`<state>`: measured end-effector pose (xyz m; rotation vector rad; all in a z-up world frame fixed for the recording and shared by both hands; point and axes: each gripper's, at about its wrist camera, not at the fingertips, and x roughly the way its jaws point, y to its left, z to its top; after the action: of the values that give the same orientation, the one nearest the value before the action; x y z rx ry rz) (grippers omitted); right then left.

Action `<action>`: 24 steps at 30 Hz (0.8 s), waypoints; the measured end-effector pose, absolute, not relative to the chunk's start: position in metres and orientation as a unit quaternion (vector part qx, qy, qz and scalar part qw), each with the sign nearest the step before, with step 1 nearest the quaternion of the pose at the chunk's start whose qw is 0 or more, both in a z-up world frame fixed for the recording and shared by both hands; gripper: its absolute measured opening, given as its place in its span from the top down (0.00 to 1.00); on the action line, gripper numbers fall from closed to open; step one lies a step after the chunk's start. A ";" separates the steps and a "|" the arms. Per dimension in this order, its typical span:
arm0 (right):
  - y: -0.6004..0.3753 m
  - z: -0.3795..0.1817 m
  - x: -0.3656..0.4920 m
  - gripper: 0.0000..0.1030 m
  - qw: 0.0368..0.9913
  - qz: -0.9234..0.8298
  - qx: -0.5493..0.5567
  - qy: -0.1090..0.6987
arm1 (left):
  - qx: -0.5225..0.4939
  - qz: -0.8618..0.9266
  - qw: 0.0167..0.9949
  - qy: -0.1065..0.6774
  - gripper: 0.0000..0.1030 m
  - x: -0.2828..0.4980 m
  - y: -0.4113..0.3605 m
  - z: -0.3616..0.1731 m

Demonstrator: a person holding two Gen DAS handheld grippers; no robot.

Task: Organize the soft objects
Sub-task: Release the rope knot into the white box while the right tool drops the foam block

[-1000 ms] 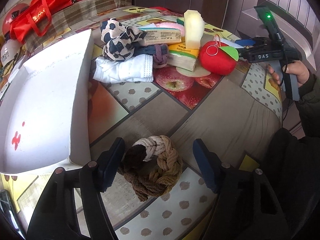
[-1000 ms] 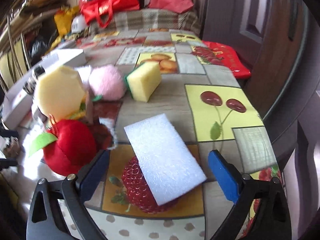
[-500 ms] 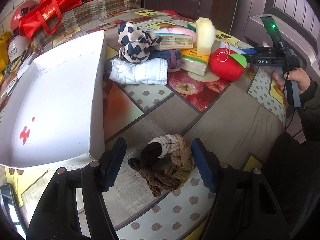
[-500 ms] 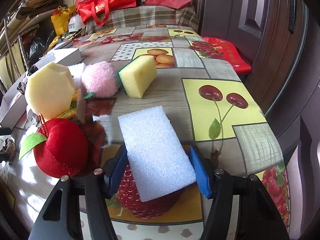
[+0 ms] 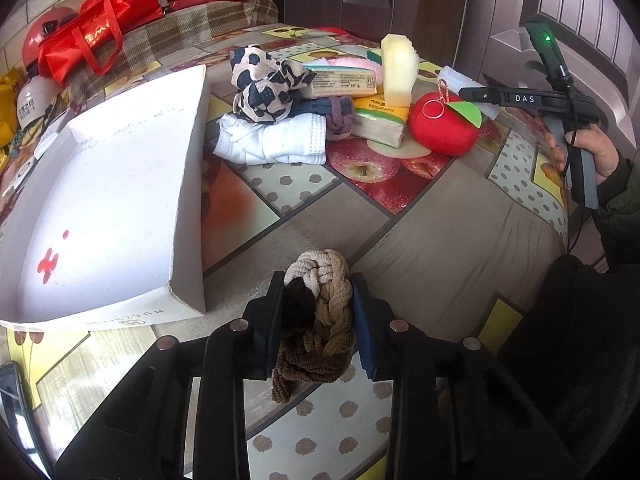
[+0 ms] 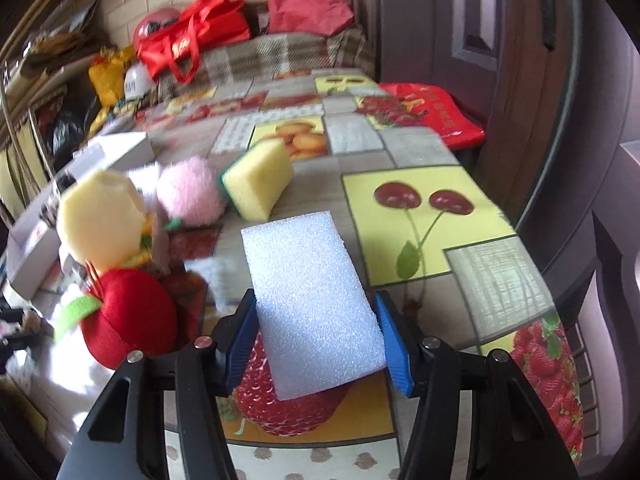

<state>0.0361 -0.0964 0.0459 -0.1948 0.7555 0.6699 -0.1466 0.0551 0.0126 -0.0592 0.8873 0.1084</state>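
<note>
My left gripper [image 5: 318,322] is shut on a braided brown and cream rope knot [image 5: 320,316], held just above the table by the near corner of a white open box [image 5: 120,208]. My right gripper [image 6: 316,336] is shut on a white foam block [image 6: 312,296], tilted up off the table. The right gripper also shows in the left wrist view [image 5: 476,94], behind a red plush apple [image 5: 442,124]. The apple shows in the right wrist view [image 6: 128,320] left of the foam.
A pile lies beyond the box: a spotted cloth [image 5: 264,84], a white folded cloth [image 5: 272,144], tissue packs [image 5: 378,122], a pale sponge [image 5: 398,70]. A yellow sponge [image 6: 258,178] and pink puff [image 6: 190,192] lie farther off. Red bags [image 5: 96,36] sit at the back.
Both grippers have closed: the left on the rope knot, the right on the white foam block. The foam block has lifted slightly and the right view has shifted.
</note>
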 end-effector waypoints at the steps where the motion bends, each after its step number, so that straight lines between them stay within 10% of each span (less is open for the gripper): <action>1: -0.100 0.053 0.033 0.45 0.876 0.322 -0.084 0.348 | -0.026 0.050 0.908 0.415 0.71 -0.149 0.055 0.016; 12: -0.081 0.107 -0.022 0.44 0.896 0.385 0.025 0.221 | -0.038 0.235 0.950 0.202 0.71 -0.174 0.119 0.066; 24: -0.017 0.091 -0.046 0.43 0.912 0.371 0.005 0.173 | -0.077 0.348 0.919 0.170 0.70 -0.187 0.174 0.053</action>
<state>-0.0456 -0.0175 0.0909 0.0105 0.3559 0.7642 -0.1868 0.1737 0.0528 -0.1581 0.3488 0.7155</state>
